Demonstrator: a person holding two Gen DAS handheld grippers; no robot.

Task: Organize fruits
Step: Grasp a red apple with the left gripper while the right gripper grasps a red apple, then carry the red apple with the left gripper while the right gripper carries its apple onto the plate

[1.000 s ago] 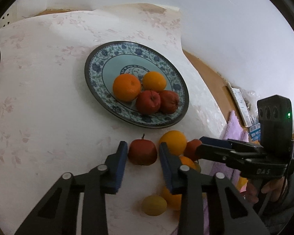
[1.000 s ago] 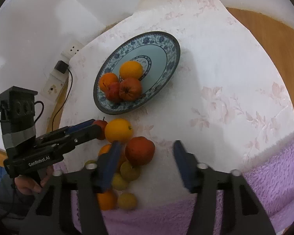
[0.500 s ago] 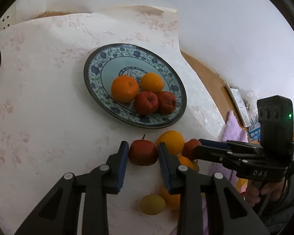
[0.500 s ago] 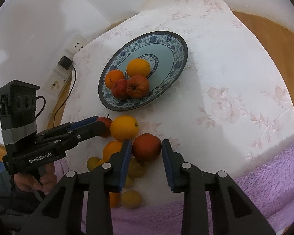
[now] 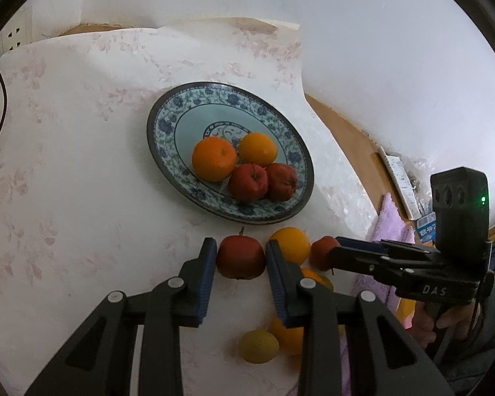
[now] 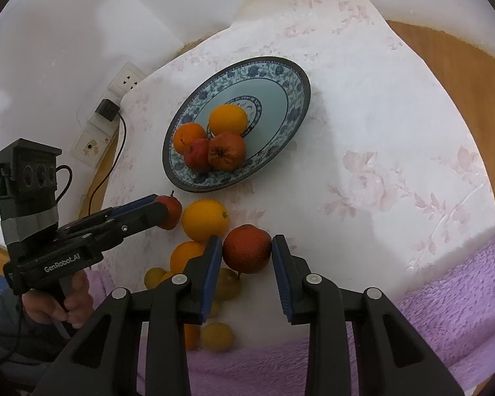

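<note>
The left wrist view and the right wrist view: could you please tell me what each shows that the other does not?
Only the left wrist view shows the packets beside the wall. Only the right wrist view shows the black plug in its socket. Both share the plate holding two oranges and two apples, and each gripper, left gripper and right gripper, shut on a red apple.

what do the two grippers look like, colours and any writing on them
Both are black plastic with blue ribbed pads and silver rivets. The left gripper reads "GenRobot.AI" and has grey tape under its camera box. The right gripper reads "DAS"; its box shows a green light.
</note>
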